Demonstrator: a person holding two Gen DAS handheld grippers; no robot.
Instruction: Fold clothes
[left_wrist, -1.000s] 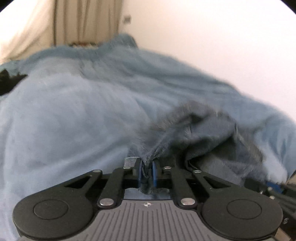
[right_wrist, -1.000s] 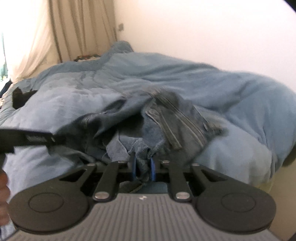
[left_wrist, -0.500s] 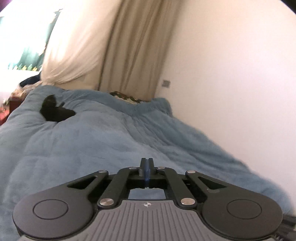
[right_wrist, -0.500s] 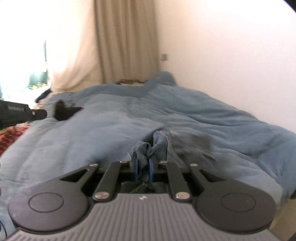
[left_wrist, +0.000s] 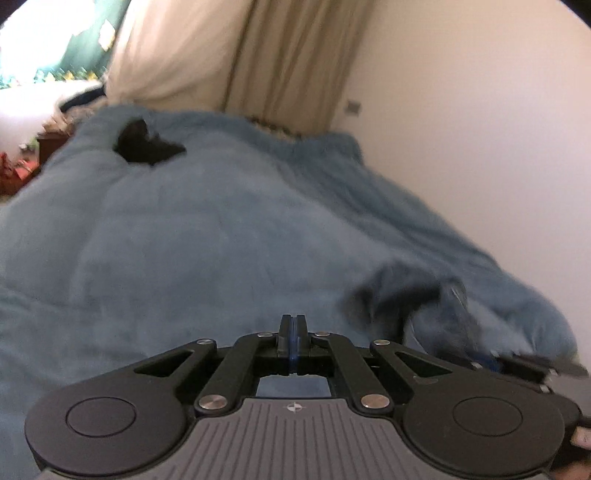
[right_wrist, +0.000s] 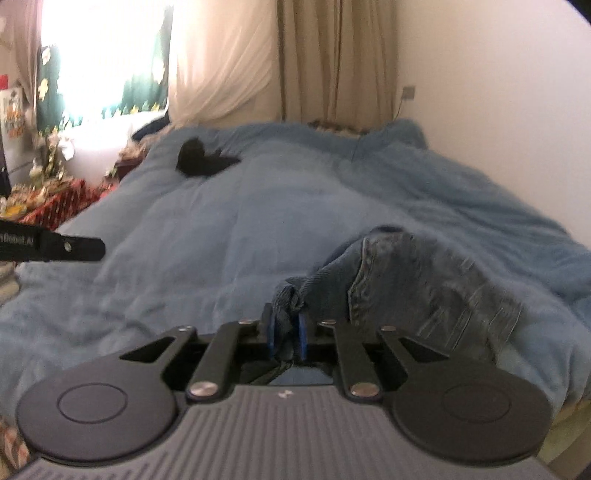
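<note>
A pair of blue denim jeans (right_wrist: 424, 288) lies bunched on the blue blanket (right_wrist: 258, 221) of a bed, just right of centre. My right gripper (right_wrist: 286, 321) has a twisted edge of the denim between its blue pads, and its jaws are opening a little around the cloth. My left gripper (left_wrist: 292, 321) is shut with nothing in it, hanging over bare blanket (left_wrist: 203, 240). In the left wrist view the jeans (left_wrist: 417, 299) sit to the right of it. The left gripper's finger (right_wrist: 55, 245) pokes in from the left edge of the right wrist view.
A small black item (right_wrist: 201, 160) lies far up the bed near the pillow end. A white wall (right_wrist: 498, 92) runs along the right side, beige curtains (right_wrist: 332, 55) hang behind, and a cluttered low table (right_wrist: 40, 199) stands at the left.
The left gripper let go of the denim and closed empty. Both views lifted and swung from close over the jeans to looking across the bed. The right gripper kept its hold.
</note>
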